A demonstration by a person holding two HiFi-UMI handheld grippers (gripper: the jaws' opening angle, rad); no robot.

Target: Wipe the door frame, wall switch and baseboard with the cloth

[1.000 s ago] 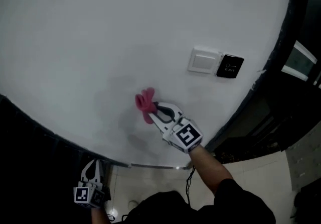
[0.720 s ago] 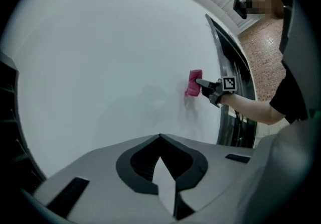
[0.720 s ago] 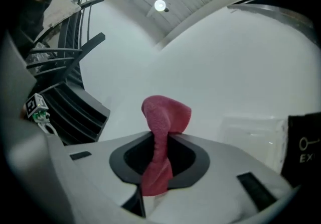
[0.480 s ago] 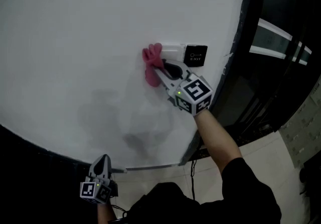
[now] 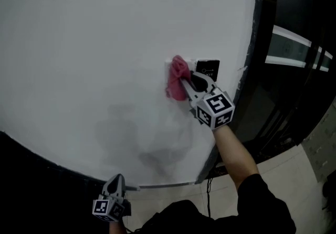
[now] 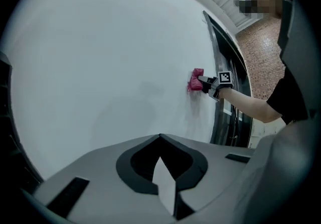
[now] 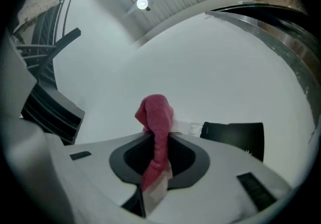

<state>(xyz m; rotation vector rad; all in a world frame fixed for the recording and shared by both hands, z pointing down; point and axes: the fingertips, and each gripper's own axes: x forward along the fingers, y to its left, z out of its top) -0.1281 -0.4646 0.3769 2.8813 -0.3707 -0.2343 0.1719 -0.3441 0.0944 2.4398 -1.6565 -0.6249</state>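
Note:
My right gripper is shut on a pink cloth and presses it against the white wall switch, which the cloth mostly hides. In the right gripper view the cloth rises from between the jaws, with a sliver of the switch behind it. Just right of the switch is a black exit button plate. The dark door frame runs down the right. My left gripper hangs low near the baseboard, jaws together with nothing held. The left gripper view shows the cloth far off.
The white wall fills most of the head view. Glass panels with pale bars stand right of the door frame. Pale floor tiles show at the lower right, and a black cable hangs by the frame's foot.
My right gripper carried the pink cloth up and to the right across the wall, from well below the switch onto it. The left gripper stayed low.

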